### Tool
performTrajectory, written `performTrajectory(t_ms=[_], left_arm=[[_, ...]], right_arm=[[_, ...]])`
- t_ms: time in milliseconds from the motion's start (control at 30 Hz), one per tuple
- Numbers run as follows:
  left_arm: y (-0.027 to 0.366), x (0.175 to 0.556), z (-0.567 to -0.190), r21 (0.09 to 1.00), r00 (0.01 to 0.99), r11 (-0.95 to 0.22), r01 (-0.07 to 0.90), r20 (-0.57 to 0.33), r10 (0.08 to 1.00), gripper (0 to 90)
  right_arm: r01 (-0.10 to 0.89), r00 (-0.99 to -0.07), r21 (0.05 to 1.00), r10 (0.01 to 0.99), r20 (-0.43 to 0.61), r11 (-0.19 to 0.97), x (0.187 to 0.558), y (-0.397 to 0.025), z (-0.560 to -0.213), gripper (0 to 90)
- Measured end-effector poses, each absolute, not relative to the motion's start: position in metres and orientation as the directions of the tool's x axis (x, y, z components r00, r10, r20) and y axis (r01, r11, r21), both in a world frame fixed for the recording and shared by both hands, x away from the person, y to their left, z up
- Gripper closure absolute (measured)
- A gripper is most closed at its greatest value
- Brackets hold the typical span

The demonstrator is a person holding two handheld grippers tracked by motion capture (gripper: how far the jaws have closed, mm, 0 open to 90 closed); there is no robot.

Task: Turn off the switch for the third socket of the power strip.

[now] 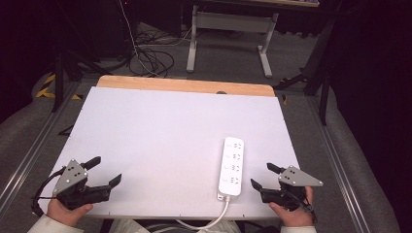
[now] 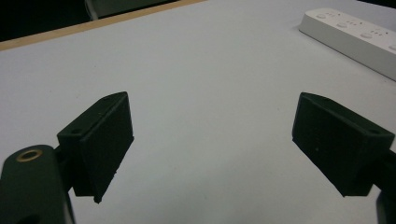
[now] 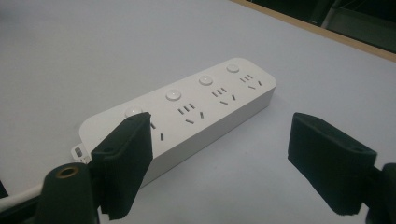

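Lying flat on the white table (image 1: 165, 126), the white power strip (image 1: 232, 166) sits in the lower right part of the high view, with bare board all around it and nothing between it and either gripper. Its long axis runs nearly straight up and down that frame, tipped very slightly to the right at the top; the rounded far end points toward the table's wooden edge (image 1: 184, 85) at the top, and the near end, where the white cable (image 1: 214, 219) leaves, points to the bottom edge of the frame, the cable curling left off the table's near rim. Four socket groups and four round buttons face upward. The right gripper (image 1: 262, 176) rests at the lower right, just beside the strip's near end and apart from it, jaws spread wide and holding nothing; in the right gripper view the strip (image 3: 187, 116) runs diagonally from lower left to upper right, and the left-hand jaw covers part of its near corner. The left gripper (image 1: 105, 171) rests at the lower left of the high view, well apart from the strip, jaws also wide and empty; in the left gripper view the strip (image 2: 355, 39) lies at the upper right corner. Beyond the table stand grey desk legs (image 1: 194, 43) and a tangle of floor cables (image 1: 150, 58).
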State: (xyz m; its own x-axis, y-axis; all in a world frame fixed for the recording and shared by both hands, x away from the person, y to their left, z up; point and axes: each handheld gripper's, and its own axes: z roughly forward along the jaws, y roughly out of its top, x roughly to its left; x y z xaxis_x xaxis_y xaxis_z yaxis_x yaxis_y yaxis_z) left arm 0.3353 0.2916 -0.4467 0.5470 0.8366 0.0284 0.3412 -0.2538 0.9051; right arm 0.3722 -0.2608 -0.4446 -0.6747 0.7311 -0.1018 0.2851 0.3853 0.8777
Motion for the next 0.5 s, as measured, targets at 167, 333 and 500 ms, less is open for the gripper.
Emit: performTrajectory(t_ms=[167,333,500], left_arm=[[0.29,0.334,-0.446,0.903,0.547,-0.268,0.336,0.045,0.836,13.0],[0.288,0.334,-0.447,0.902,0.548,-0.277,0.332,0.054,0.834,12.6],[0.287,0.333,-0.447,0.899,0.55,-0.286,0.33,0.064,0.833,12.5]], right_arm=[[0.283,-0.675,0.875,0.73,-0.11,0.393,0.372,-0.259,-0.443,24.1],[0.28,-0.682,0.877,0.724,-0.104,0.389,0.372,-0.255,-0.435,27.2],[0.267,-0.689,0.877,0.716,-0.115,0.398,0.375,-0.251,-0.424,30.2]])
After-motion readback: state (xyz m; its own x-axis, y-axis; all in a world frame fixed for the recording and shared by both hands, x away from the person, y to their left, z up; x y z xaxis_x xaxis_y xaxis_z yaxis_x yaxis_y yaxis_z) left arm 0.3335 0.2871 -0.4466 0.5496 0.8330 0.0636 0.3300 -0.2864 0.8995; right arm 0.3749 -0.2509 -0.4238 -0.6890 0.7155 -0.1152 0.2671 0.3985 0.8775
